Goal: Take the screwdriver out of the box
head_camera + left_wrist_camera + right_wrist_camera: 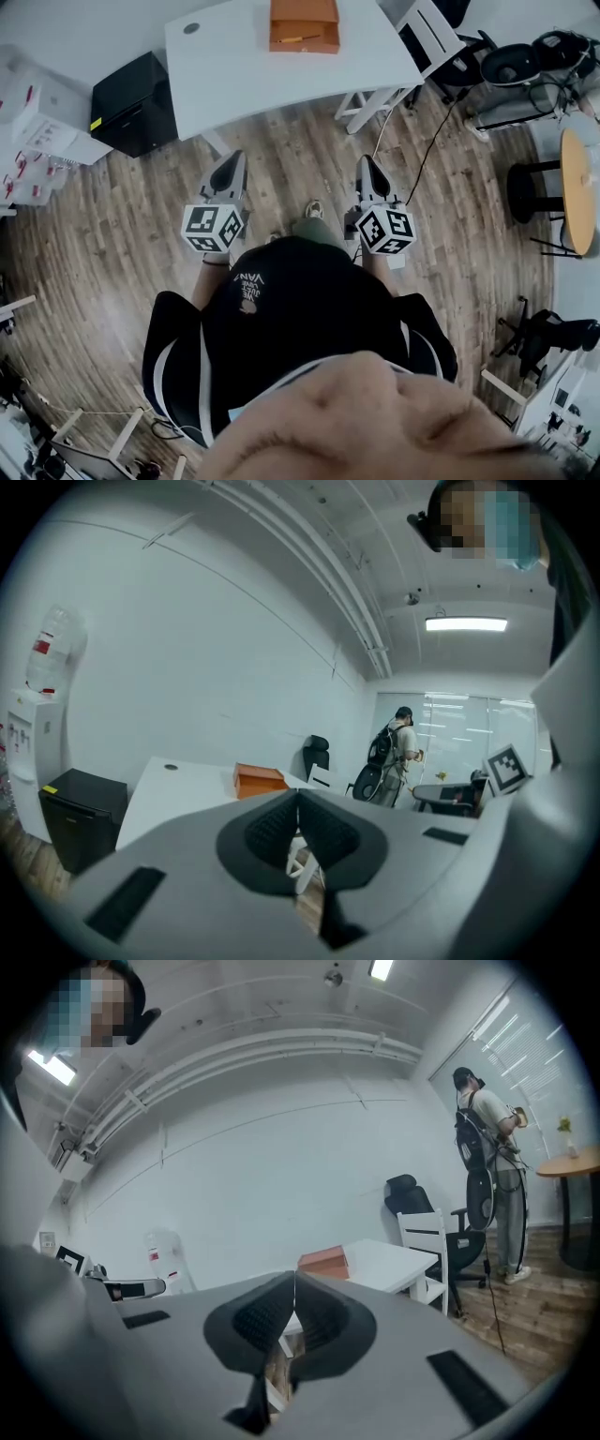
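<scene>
1. Plainly not begun: standing out on the wooden floor [112,225], well short of the white surface [234,66], with open boards between.
2. On that surface, toward its far edge and roughly midway between its left and right edges: the orange box [305,23], untouched, apparently open on the near side.
3. Held about level in front of the body, apart from each other and both aimed toward the surface: left gripper [232,161] and right gripper [368,164], each with jaws pressed together on nothing.
4. Inside the box, caught only by the head view: a thin yellowish stick, probably the screwdriver [298,39], though too small to call for sure.
5. Left to do, on this reading: everything. Closing in on the surface, spreading one gripper, pinching the screwdriver, lifting it clear of the box.
6. Around, from big to small: round wooden table [579,187] far off to the right; black cabinet [131,103] on the floor just off the surface's left edge; white chair [427,37] by its right edge; dark cable [427,155] trailing over the floor near the right-hand legs.
7. In the way: little on the straight path; only the cable, near the right gripper's side, worth stepping round. Further back in the room, well apart from the box: another person [398,752].
</scene>
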The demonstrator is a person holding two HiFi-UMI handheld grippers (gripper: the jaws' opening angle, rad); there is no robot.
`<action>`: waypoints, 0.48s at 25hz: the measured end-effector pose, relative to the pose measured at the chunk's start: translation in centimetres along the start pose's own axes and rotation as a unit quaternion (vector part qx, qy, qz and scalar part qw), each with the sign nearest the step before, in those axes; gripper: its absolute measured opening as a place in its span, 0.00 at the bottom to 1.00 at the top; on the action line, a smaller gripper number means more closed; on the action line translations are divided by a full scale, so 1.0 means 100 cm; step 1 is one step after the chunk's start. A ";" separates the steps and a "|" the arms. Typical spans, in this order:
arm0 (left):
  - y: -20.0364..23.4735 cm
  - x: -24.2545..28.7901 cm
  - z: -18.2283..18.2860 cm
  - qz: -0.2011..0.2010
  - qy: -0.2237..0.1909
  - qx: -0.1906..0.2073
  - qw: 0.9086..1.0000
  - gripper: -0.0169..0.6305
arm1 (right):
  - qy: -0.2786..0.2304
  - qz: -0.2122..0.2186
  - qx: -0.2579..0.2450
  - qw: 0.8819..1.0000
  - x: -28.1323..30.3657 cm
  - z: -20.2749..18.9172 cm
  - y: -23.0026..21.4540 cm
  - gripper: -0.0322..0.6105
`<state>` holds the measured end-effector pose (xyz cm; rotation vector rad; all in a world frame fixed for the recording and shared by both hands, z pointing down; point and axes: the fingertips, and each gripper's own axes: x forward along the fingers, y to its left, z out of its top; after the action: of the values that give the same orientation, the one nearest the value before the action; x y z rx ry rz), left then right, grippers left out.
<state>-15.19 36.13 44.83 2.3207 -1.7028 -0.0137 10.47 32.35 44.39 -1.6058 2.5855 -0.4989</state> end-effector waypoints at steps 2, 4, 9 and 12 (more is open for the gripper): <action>-0.001 0.017 0.006 0.004 -0.003 -0.002 1.000 0.05 | -0.002 0.004 0.001 1.000 0.012 0.009 -0.012 0.07; -0.005 0.038 0.014 0.005 -0.008 -0.002 1.000 0.05 | -0.004 0.007 0.002 1.000 0.025 0.019 -0.027 0.07; -0.010 0.083 0.028 0.008 -0.014 0.005 1.000 0.05 | -0.011 0.020 0.000 1.000 0.064 0.042 -0.058 0.07; -0.012 0.111 0.032 0.016 -0.023 -0.001 1.000 0.05 | -0.008 0.032 -0.003 0.999 0.087 0.050 -0.078 0.07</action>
<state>-11.13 25.38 43.08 2.3089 -1.7605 -0.0635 14.27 20.31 43.09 -1.5178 2.6189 -0.4737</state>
